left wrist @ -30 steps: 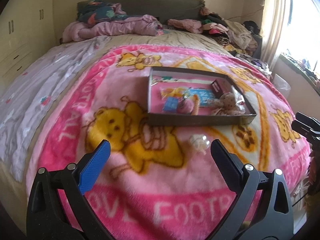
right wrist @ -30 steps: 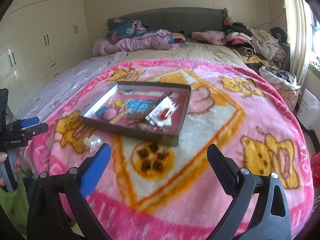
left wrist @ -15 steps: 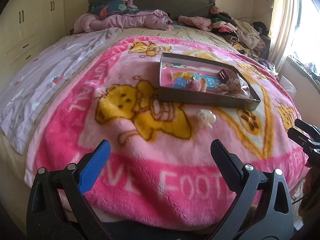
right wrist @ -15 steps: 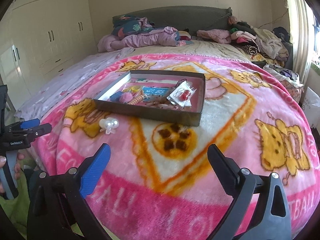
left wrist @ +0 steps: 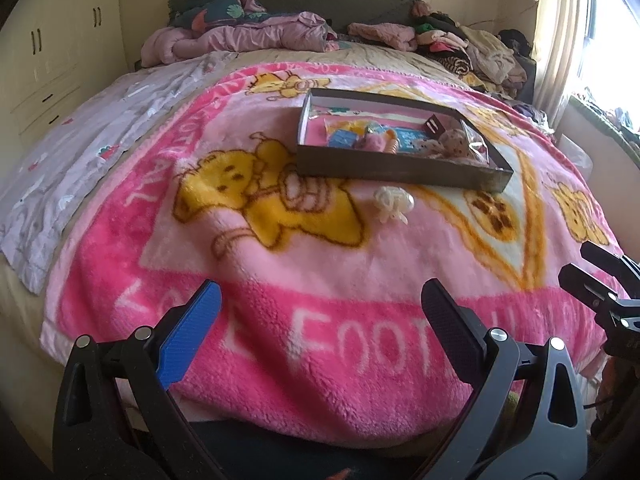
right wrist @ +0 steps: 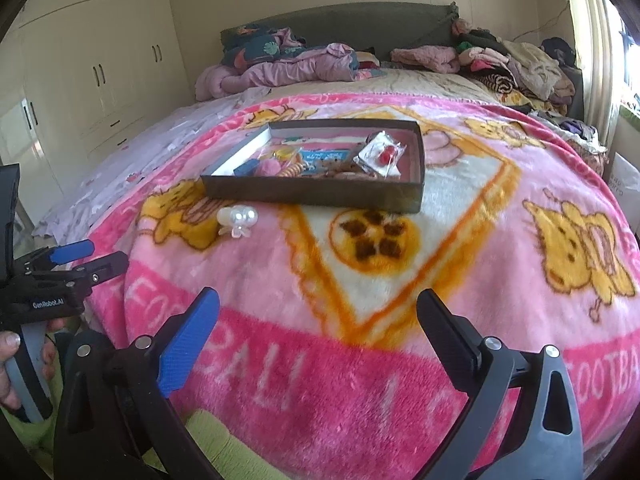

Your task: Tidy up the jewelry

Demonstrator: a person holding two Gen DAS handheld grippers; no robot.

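A shallow dark box [left wrist: 400, 170] [right wrist: 316, 194] sits on the pink blanket and holds several small packets and trinkets. A white pearl hair clip [left wrist: 393, 203] [right wrist: 237, 219] lies on the blanket just in front of the box. My left gripper [left wrist: 320, 316] is open and empty at the foot of the bed, well short of the clip. My right gripper [right wrist: 318, 324] is open and empty, also back at the bed's near edge. Each gripper shows at the edge of the other's view.
The pink bear blanket [left wrist: 320, 264] covers most of the bed. Piled bedding and clothes [left wrist: 248, 32] lie by the headboard. Cream wardrobes [right wrist: 100, 72] stand on the left. A curtained window [left wrist: 560, 40] is on the right.
Both grippers have pulled back from the box toward the foot of the bed and dropped lower. Both stayed open. The clip and box have not moved.
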